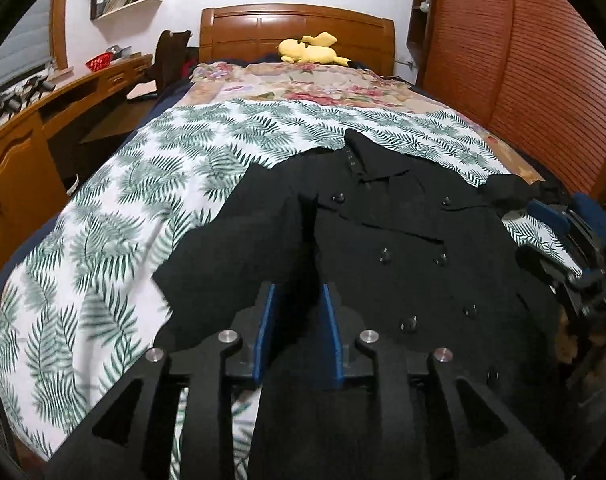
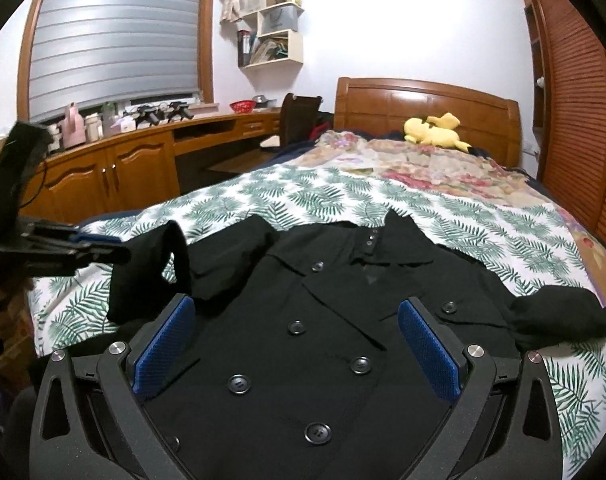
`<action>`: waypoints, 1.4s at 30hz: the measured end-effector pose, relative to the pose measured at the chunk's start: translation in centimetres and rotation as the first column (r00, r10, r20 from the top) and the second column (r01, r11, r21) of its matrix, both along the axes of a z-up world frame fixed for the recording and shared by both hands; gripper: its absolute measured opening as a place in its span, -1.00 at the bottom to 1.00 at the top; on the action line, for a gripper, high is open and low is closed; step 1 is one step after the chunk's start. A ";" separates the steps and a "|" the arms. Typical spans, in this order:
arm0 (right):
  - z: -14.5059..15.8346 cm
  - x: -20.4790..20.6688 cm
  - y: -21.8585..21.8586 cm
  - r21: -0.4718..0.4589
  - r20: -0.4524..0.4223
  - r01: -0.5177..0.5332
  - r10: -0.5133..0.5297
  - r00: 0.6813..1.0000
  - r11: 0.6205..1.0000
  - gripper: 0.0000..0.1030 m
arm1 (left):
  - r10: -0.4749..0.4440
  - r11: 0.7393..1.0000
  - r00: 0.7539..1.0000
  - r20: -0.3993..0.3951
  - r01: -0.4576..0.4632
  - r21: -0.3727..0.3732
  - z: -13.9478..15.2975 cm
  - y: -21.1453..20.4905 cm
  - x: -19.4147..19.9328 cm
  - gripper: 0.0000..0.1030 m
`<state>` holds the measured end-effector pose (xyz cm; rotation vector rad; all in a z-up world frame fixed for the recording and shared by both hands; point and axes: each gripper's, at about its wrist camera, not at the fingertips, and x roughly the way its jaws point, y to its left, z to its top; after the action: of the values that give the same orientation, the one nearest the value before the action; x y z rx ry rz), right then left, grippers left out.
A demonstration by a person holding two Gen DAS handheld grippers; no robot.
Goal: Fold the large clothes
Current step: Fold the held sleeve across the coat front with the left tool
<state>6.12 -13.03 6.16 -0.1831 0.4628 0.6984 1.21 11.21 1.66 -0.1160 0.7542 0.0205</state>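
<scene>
A black double-breasted coat (image 1: 403, 236) lies front up on the leaf-print bedspread (image 1: 115, 216), collar toward the headboard. My left gripper (image 1: 299, 292) is shut on the coat's left sleeve (image 1: 239, 248) and holds it lifted off the bed. In the right wrist view the left gripper (image 2: 103, 250) shows at the left, holding the raised sleeve (image 2: 151, 276). My right gripper (image 2: 297, 316) is open and empty, hovering over the coat's buttoned front (image 2: 303, 344). The other sleeve (image 2: 555, 316) lies bunched at the right.
A yellow plush toy (image 1: 309, 50) lies by the wooden headboard (image 1: 295, 28). A floral blanket (image 1: 303, 84) covers the far half of the bed. A wooden desk (image 2: 143, 152) runs along the left. A slatted wardrobe (image 1: 535, 72) stands close on the right.
</scene>
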 end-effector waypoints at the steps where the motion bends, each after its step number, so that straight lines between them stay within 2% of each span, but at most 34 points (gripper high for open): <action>1: -0.1 0.0 0.1 -0.003 0.000 -0.003 0.003 1.000 1.000 1.00 | 0.012 1.000 1.000 0.002 -0.012 0.003 -0.3 0.3 -0.6 -0.54; 4: -0.3 -0.1 0.4 -0.012 -0.002 -0.009 0.009 1.000 1.000 1.00 | 0.054 0.998 0.999 0.001 -0.054 0.021 -1.2 1.8 -1.4 -0.47; 11: -0.9 -0.7 1.1 -0.038 0.006 -0.020 0.020 1.000 0.999 1.00 | 0.162 0.987 0.986 -0.034 -0.163 -0.010 -3.9 6.1 -2.0 -0.43; 14: -1.1 -0.8 1.4 -0.050 0.005 -0.023 0.024 1.000 0.998 1.00 | 0.179 0.981 0.982 -0.067 -0.183 -0.065 -5.3 7.4 -2.2 -0.42; 20: -1.5 -0.7 1.7 -0.061 0.000 -0.030 0.030 1.000 0.998 1.00 | 0.174 0.974 0.983 -0.058 -0.181 -0.139 -5.9 7.4 -2.8 -0.41; 26: -1.9 -0.8 2.0 -0.071 -0.006 -0.038 0.038 0.999 0.997 1.00 | 0.145 0.971 0.989 0.000 -0.142 -0.192 -5.1 6.4 -3.6 -0.35; 29: -2.0 -0.8 2.0 -0.075 -0.008 -0.039 0.039 0.999 0.996 1.00 | 0.139 0.977 0.990 -0.020 -0.140 -0.160 -5.3 5.9 -2.6 -0.33; 32: -2.1 -0.7 2.0 -0.079 -0.010 -0.037 0.036 0.999 0.996 1.00 | 0.145 0.978 0.987 -0.072 -0.154 -0.143 -6.4 5.9 -0.9 -0.33; 35: -2.0 -0.9 1.7 -0.085 -0.005 -0.031 0.031 1.000 0.996 1.00 | 0.181 0.968 0.974 -0.139 -0.201 -0.151 -7.4 6.8 0.5 -0.33; 37: -1.9 -1.2 1.2 -0.089 0.001 -0.024 0.024 1.000 0.996 1.00 | 0.187 0.970 0.972 -0.145 -0.206 -0.130 -7.3 6.7 1.0 -0.34; 38: -1.7 -1.3 0.8 -0.089 0.004 -0.019 0.019 1.000 0.996 1.00 | 0.180 0.975 0.974 -0.135 -0.196 -0.109 -7.2 6.5 1.0 -0.39; 39: -1.6 -1.4 0.3 -0.087 0.006 -0.012 0.013 1.000 0.996 1.00 | 0.167 0.981 0.978 -0.123 -0.176 -0.074 -6.8 6.0 1.2 -0.72; 41: -1.4 -1.5 -0.7 -0.084 0.009 0.000 0.001 1.000 0.997 1.00 | 0.150 0.986 0.981 -0.126 -0.157 -0.048 -6.3 5.4 1.7 -0.97; 42: -1.3 -1.6 -1.1 -0.082 0.011 0.008 -0.007 1.000 0.997 1.00 | 0.138 0.987 0.982 -0.125 -0.147 -0.065 -5.9 5.2 1.9 -1.00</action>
<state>4.49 -14.17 4.82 -0.2620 0.4822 0.6712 3.08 16.42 -4.24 -0.2409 0.8664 0.1375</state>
